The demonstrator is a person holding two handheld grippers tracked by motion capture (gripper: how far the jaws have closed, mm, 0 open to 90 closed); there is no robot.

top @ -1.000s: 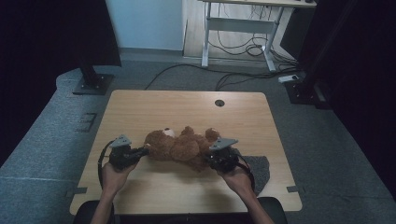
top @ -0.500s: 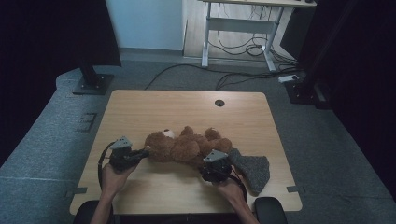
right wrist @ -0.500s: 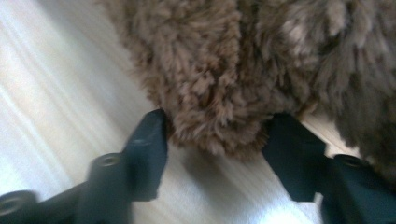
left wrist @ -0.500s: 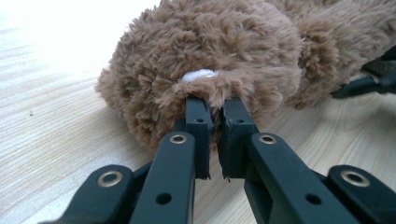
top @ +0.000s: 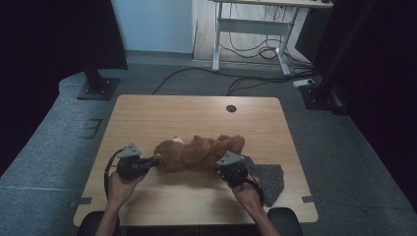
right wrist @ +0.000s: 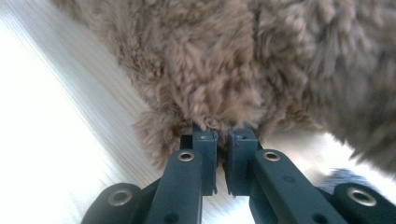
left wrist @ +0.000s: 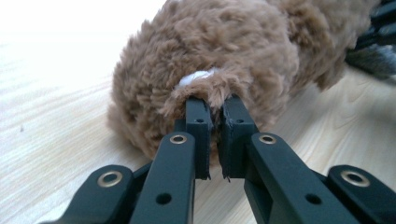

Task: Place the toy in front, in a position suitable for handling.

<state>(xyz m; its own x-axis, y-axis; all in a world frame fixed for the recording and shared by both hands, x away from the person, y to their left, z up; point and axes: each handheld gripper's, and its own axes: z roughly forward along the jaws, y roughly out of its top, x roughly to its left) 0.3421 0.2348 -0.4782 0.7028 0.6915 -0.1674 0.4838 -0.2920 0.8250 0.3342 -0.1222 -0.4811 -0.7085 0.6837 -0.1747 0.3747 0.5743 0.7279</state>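
The wooden counter [top: 196, 110] is mostly bare, and the brown teddy bear [top: 199, 152] lies on its side across the near half, head toward the person's left, legs toward the right. Just beside its leg end a grey cloth [top: 269, 177] lies flat near the counter's right edge.

The left tool [top: 156, 160] has its jaws pressed nearly together on a tuft of fur at the bear's head [left wrist: 205, 88], with a scrap of white showing just above the pinch. The right tool [top: 230, 167] has just been closing, and its jaws now pinch a small fold of plush at the bear's lower end [right wrist: 219, 100].

Both grips look shallow to me, fur rather than body. To do this well, I'd lift both ends together and evenly, slowly enough that the pile doesn't slip out of the jaws, keeping the bear level and taut between the two hands. If either pinch starts to slide, set it down and bite deeper.
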